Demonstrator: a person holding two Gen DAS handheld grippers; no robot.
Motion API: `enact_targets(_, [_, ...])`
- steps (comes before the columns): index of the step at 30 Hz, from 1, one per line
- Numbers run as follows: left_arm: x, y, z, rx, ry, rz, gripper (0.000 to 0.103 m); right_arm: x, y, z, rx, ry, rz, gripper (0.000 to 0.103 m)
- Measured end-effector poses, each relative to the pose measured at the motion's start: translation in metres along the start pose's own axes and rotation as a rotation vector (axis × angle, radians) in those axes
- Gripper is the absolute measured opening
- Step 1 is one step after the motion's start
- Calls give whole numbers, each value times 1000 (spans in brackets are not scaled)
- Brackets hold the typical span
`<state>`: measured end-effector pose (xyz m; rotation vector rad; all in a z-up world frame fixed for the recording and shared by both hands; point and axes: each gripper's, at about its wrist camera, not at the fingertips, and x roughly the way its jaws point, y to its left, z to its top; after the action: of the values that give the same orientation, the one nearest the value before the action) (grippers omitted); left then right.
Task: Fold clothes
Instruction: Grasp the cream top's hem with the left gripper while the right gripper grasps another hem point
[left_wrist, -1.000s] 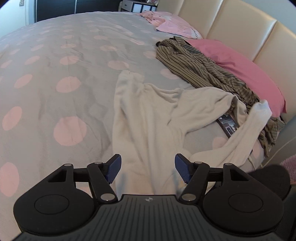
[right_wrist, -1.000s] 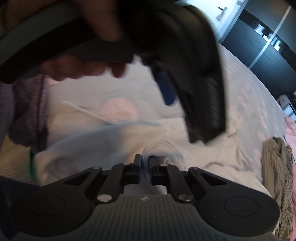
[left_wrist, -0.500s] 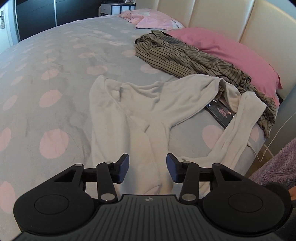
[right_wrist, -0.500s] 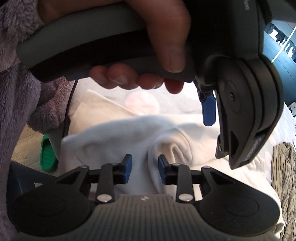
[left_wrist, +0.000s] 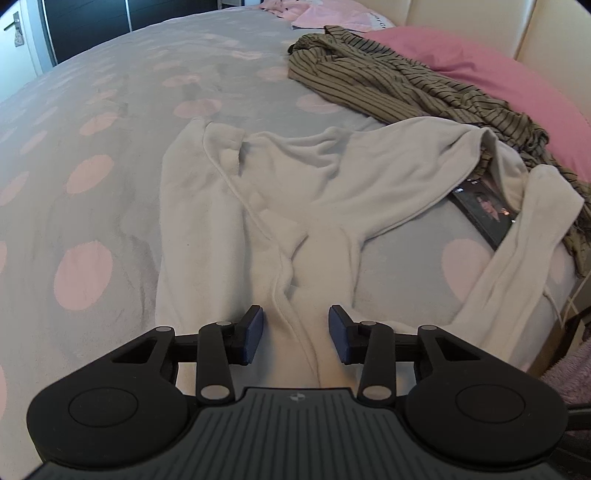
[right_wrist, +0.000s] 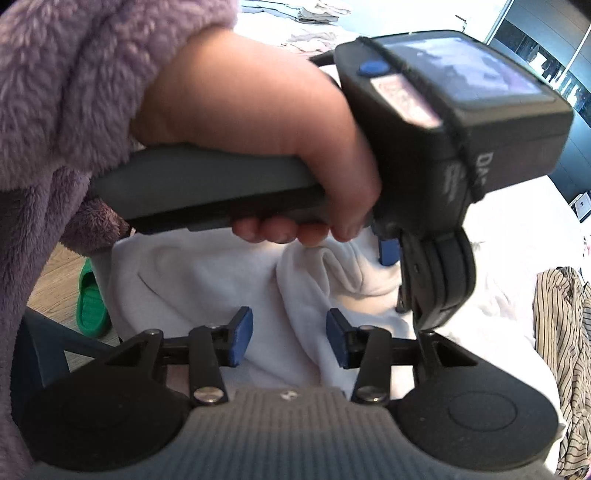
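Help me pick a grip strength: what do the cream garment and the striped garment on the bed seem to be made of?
The cream garment looks like soft fleece or brushed knit: matte, fuzzy, with thick rounded folds and raised seams. The striped garment looks thinner, perhaps jersey or light woven cloth: it falls in many fine, tight wrinkles. Neither fibre can be told for certain.

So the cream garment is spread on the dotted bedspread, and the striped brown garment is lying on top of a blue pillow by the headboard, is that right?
Not quite. The pillow is pink, not blue, as the left wrist view shows. The rest stands: the cream garment is spread on the dotted bedspread, and the striped brown garment lies partly on that pillow by the headboard.
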<state>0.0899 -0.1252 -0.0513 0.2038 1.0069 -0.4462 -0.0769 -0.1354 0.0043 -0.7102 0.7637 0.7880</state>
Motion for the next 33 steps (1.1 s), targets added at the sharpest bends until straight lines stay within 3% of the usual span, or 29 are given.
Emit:
enact_targets(6, [-6, 15, 3, -44, 5, 19, 7, -2, -14, -1, 29, 9, -30, 51])
enact_targets(12, [-19, 33, 2, -64, -5, 58, 2, -5, -35, -3, 87, 24, -59, 55])
enact_targets(18, [-39, 65, -1, -146, -57, 105, 2, -10, -72, -2, 204, 31, -68, 58])
enact_targets(24, [-42, 86, -4, -206, -57, 83, 2, -17, -119, 2, 291, 79, 59, 58])
enact_targets(28, [-41, 85, -6, -196, -56, 48, 4, -3, -148, -2, 227, 121, -12, 58])
enact_targets(31, [-39, 82, -7, -177, -51, 35, 16, 24, -179, 1, 261, 159, -59, 58])
enact_targets(33, [-38, 80, -6, -172, -48, 25, 30, 44, -199, 2, 293, 181, -81, 58])
